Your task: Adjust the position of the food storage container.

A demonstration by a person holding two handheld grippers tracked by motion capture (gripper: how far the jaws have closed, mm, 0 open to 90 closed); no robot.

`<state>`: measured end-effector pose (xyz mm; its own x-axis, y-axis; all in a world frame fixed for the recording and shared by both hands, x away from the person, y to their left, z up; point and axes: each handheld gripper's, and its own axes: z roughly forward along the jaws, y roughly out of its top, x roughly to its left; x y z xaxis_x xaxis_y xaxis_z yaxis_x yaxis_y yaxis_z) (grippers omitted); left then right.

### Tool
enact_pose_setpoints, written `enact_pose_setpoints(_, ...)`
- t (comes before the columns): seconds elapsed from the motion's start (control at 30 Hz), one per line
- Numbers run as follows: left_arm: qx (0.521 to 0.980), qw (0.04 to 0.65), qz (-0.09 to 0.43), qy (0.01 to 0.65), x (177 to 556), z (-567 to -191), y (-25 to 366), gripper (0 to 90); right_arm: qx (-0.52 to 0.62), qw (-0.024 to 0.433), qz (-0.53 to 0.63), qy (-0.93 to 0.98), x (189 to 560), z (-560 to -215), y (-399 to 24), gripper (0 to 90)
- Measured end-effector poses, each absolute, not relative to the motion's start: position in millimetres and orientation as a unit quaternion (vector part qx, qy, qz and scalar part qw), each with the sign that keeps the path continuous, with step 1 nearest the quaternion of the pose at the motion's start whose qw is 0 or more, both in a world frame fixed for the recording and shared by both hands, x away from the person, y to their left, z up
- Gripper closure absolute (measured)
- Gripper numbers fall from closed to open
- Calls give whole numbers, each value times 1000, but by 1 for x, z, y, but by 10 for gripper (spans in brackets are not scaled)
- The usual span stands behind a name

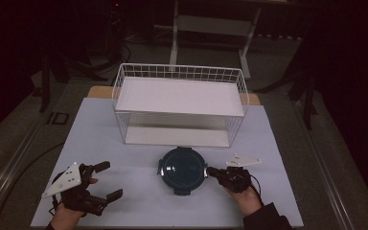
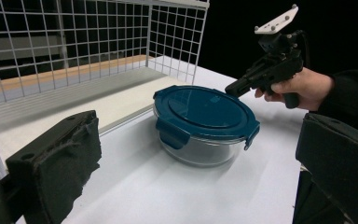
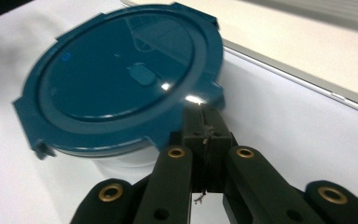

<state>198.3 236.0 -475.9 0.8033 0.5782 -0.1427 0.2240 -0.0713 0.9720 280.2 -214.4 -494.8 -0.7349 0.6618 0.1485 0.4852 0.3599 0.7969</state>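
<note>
A round glass container with a dark teal clip-on lid point(image 1: 182, 168) stands on the pale table point(image 1: 124, 143) just in front of the wire basket. My right gripper point(image 1: 210, 170) is shut, and its tips sit at the lid's right rim. In the right gripper view the closed jaws point(image 3: 205, 114) meet right at the edge of the lid point(image 3: 121, 74), with nothing between them. The left gripper point(image 1: 110, 179) stands open at the near left, well apart from the container. Its black fingers point(image 2: 56, 158) frame the container point(image 2: 200, 135) and, beyond it, the right gripper point(image 2: 230, 88).
A white wire basket point(image 1: 179, 103) with a flat white shelf stands at the back middle of the table. The table's near edge lies close below both hands. Dark floor and a stand's legs lie beyond the table.
</note>
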Motion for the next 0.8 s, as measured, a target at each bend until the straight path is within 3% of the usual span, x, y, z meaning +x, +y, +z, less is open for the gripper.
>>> enact_pose_setpoints(0.8, 722, 618, 139, 278, 199, -477, 233, 1, 338, 81, 453, 821, 292, -497, -192, 900)
